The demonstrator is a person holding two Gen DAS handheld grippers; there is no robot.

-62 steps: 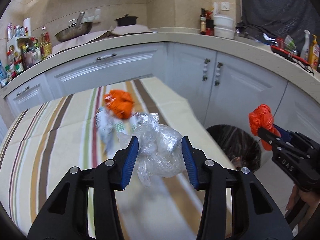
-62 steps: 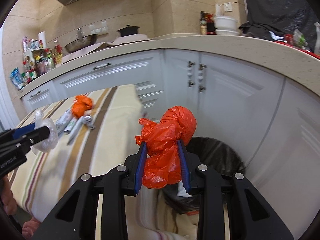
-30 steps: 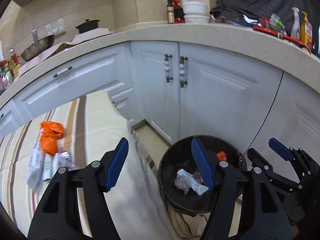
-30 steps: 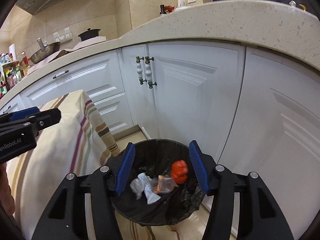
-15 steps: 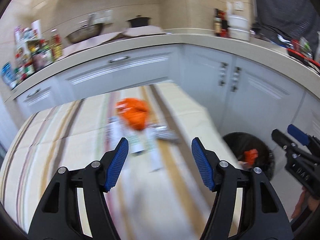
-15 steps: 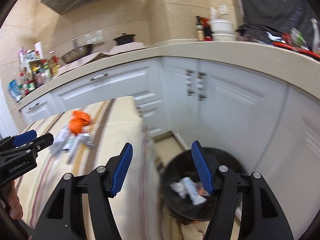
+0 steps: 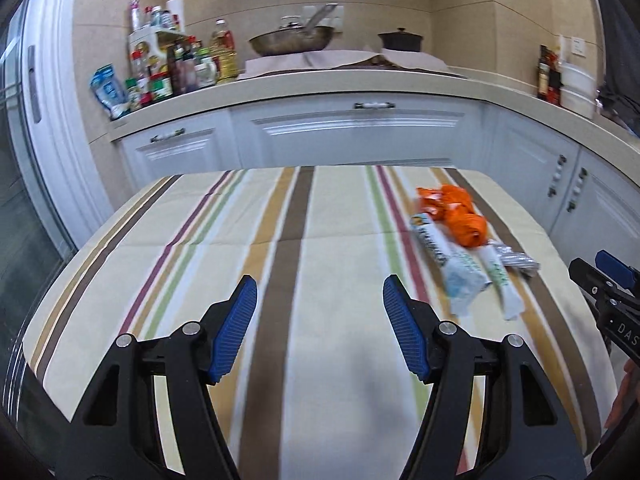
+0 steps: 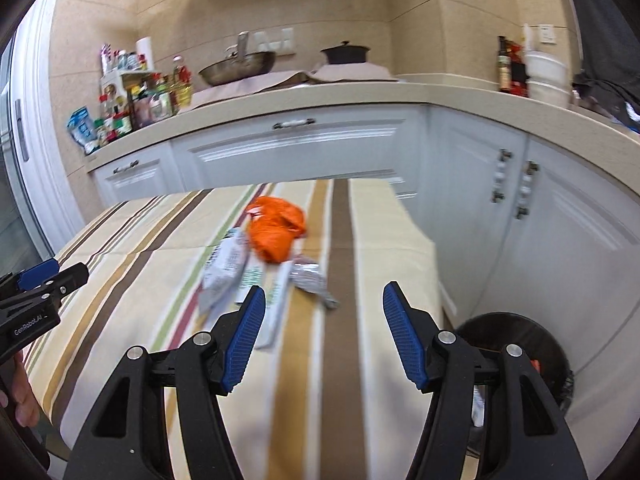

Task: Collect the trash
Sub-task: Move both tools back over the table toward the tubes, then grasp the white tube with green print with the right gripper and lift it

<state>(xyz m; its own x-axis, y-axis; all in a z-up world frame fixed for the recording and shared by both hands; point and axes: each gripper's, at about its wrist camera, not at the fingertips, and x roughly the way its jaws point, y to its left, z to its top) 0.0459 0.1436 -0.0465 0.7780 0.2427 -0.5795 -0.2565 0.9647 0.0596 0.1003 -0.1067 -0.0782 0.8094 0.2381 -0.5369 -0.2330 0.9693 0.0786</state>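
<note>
More trash is being gone after on the striped table [image 7: 280,240]. A small pile is lying near the table's far right corner: an orange bag [image 8: 276,232] on top, white wrappers [image 7: 460,268] under and beside it, and a shiny silver wrapper [image 8: 312,278] at the side. The black bin [image 8: 520,344] is standing on the floor by the table's right edge, and some trash is already lying in it.

The left gripper [image 7: 320,328] is being held over the bare middle of the table. Its jaws are being kept wide apart, and nothing is being held or touched by them. The right gripper [image 8: 324,332] is being pointed at the near edge of the pile. Its jaws are also being kept wide apart with nothing between them.

Next, one piece is likely to be picked. The jaws are going to be needed low around it, then squeezed gently, because the wrappers look thin and flat. The orange bag looks puffy, so it is probably the easiest to grab.
</note>
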